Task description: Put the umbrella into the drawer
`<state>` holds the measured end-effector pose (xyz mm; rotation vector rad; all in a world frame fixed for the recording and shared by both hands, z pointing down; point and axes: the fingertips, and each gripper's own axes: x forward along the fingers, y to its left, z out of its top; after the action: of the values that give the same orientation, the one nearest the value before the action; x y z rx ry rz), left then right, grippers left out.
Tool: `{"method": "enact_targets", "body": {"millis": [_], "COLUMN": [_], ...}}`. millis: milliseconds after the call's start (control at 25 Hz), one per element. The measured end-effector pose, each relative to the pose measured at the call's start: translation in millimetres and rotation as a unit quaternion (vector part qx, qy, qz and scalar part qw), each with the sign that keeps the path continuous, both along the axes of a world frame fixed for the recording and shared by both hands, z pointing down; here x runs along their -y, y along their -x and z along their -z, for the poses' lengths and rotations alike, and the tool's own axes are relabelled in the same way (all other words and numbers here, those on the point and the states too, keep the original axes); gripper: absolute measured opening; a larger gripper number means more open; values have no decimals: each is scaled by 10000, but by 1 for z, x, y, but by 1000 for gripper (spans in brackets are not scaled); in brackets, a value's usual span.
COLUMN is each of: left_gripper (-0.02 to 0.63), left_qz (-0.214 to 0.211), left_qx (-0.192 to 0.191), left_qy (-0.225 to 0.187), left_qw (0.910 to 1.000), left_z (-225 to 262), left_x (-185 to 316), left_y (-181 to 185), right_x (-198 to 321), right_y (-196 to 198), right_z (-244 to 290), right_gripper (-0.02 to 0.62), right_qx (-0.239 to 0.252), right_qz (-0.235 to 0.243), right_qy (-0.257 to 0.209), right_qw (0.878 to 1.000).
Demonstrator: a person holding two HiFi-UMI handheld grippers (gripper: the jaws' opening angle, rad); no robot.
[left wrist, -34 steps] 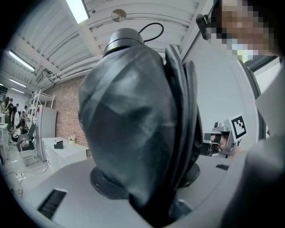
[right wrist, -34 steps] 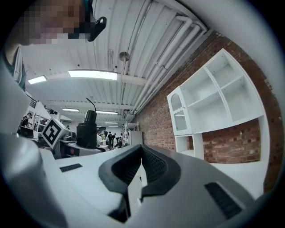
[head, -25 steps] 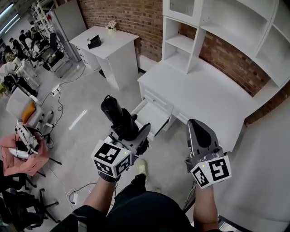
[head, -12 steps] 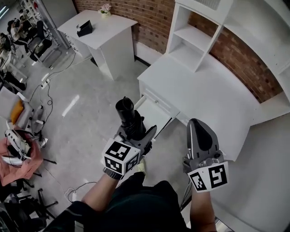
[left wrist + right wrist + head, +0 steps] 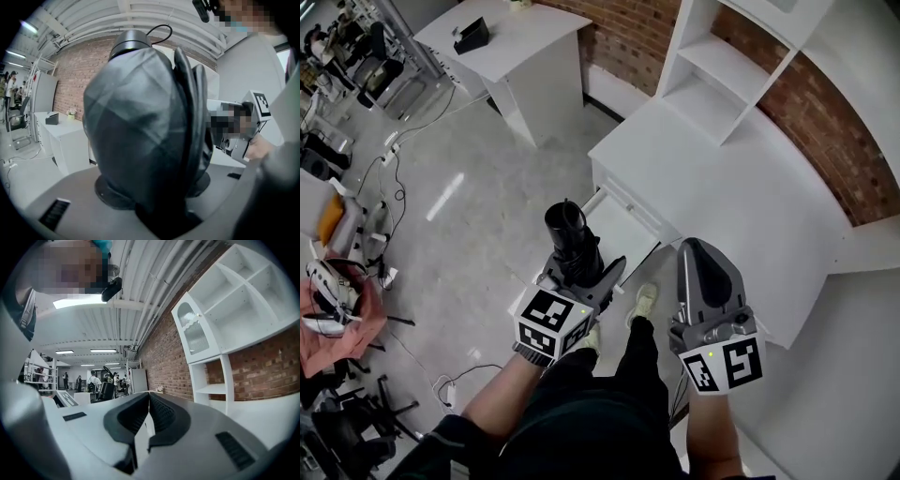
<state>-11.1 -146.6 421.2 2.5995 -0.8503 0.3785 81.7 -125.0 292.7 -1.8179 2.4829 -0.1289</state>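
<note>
White worktop (image 5: 741, 178), drawer (image 5: 621, 232) pulled out at front edge. Umbrella (image 5: 570, 239) pinched in left gripper (image 5: 579, 274); right gripper (image 5: 697, 251) pressed together, empty. Risk: snagging drawer's front if lowered tilted.

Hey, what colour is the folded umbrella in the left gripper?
The umbrella is black, its fabric catching a dull grey sheen; the left gripper view shows it best.
</note>
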Motion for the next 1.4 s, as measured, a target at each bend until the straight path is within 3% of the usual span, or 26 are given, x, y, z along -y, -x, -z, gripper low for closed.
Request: {"method": "enact_targets", "body": {"millis": [240, 600, 1080, 1400], "left_gripper": [221, 221, 222, 224], "left_qz": [387, 1061, 998, 1005], "left_qx": [-105, -73, 144, 178], "left_qy": [328, 1166, 2200, 2802], "left_qw": [9987, 9875, 9703, 9545], "left_z": [-35, -146, -346, -444], "left_x": [21, 73, 95, 98], "left_y": [-11, -20, -36, -47], "right_x": [43, 119, 124, 112], "right_y": [6, 14, 10, 19], "right_z": [-23, -97, -245, -317], "right_gripper": [5, 5, 5, 5], "right_qx": [105, 75, -13, -119], "right_qz": [550, 1196, 1185, 1245], "right_qy": [84, 317, 884, 1011], "right_qw": [9984, 9923, 9890, 9870]}}
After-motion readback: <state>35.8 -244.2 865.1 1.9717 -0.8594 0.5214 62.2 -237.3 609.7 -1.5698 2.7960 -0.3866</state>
